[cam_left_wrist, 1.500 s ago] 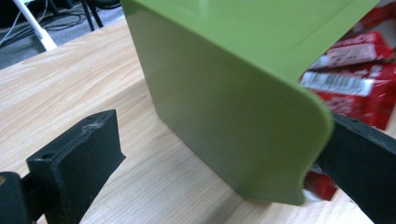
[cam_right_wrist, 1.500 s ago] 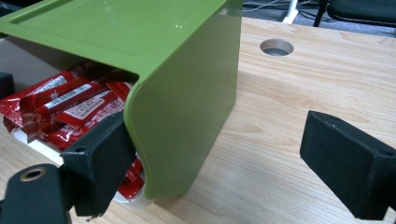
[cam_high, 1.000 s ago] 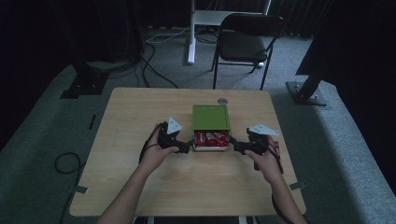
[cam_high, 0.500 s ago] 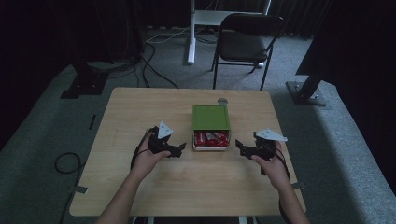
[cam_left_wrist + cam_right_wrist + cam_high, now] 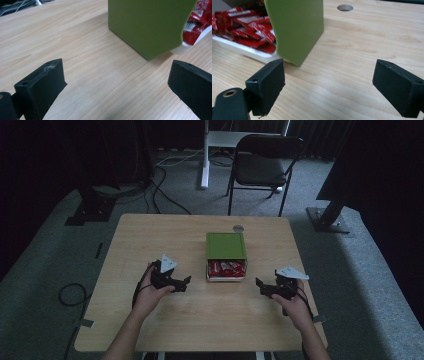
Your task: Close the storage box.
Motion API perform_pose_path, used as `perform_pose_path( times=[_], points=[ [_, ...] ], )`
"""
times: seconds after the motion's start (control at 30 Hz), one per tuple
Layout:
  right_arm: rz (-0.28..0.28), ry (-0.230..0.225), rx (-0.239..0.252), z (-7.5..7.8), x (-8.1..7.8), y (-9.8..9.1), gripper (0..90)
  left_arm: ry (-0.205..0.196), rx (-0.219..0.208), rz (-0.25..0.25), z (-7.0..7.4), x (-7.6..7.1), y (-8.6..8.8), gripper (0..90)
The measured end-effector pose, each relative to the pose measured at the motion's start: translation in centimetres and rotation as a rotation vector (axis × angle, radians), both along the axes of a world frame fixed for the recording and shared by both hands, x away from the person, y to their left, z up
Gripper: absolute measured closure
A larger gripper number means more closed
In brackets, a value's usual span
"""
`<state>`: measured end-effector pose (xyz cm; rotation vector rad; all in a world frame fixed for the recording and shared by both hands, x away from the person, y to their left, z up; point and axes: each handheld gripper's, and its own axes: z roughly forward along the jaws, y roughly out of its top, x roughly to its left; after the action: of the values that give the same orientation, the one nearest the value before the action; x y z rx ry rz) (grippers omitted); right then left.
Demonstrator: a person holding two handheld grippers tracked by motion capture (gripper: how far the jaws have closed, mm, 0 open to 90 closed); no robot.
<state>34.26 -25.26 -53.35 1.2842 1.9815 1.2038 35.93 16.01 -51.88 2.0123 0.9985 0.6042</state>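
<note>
Both grippers sit low over the light wooden desk (image 5: pixel 200 320), fingers spread wide, nothing between them. Left gripper (image 5: pixel 186 283) is just left of the green box-shaped sleeve with its white inner tray (image 5: pixel 226 254); right gripper (image 5: pixel 260 286) is off to the tray's right, a bit further out. Neither touches it.

Green sleeve lies flat near desk centre, the white plastic tray (image 5: pixel 226 278) pulled partly out of its near end toward the person. Tray holds red foil sachets (image 5: pixel 227 267), loosely piled.

Left gripper view: green sleeve wall (image 5: pixel 147 25) ahead between the fingers, red sachets (image 5: pixel 197 22) and white tray edge at upper right, bare desk under the fingers (image 5: pixel 42 85).

Right gripper view: sleeve's curved-cut end (image 5: pixel 297 27) ahead left, tray with sachets (image 5: pixel 244 25) beyond the left finger (image 5: pixel 265 85). Round cable hole (image 5: pixel 345 7) in the desk top at far side; it also shows in the high view just behind the sleeve.

Dark folding chair (image 5: pixel 265 165) stands on the floor beyond the desk.
</note>
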Motion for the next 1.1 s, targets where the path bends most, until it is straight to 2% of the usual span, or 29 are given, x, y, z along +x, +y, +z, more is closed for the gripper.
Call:
perform_pose_path(
  times=[0.2, 0.37, 0.6, 0.8, 0.83, 0.87, 1.0, 1.1],
  points=[
    [-0.008, 0.016, -0.016, -0.9, -0.5, -0.6, 10.2, 0.015, 0.001, 0.021, -0.6, -0.5, 0.9, 1.9],
    [-0.011, 0.043, -0.037, -2.0, -1.4, -1.1, 10.1, 0.036, -0.014, 0.062, -1.4, -0.9, 2.1, 1.9],
    [-0.017, 0.059, -0.044, -2.5, -2.2, -1.5, 10.1, 0.056, -0.019, 0.085, -2.1, -1.3, 2.9, 1.9],
    [-0.03, 0.073, -0.049, -3.0, -2.7, -1.8, 10.1, 0.088, -0.025, 0.147, -2.9, -2.1, 4.3, 1.9],
    [-0.03, 0.073, -0.049, -3.0, -2.7, -1.8, 10.1, 0.088, -0.025, 0.147, -2.9, -2.1, 4.3, 1.9],
    [-0.033, 0.075, -0.049, -3.1, -2.9, -1.9, 10.2, 0.093, -0.021, 0.173, -3.1, -2.2, 4.8, 1.9],
    [-0.036, 0.077, -0.055, -3.3, -3.2, -2.1, 10.1, 0.098, -0.021, 0.201, -3.2, -2.4, 5.5, 1.9],
    [-0.042, 0.088, -0.064, -3.6, -3.4, -2.4, 10.1, 0.1, -0.02, 0.241, -3.4, -2.8, 6.5, 1.9]
  ],
)
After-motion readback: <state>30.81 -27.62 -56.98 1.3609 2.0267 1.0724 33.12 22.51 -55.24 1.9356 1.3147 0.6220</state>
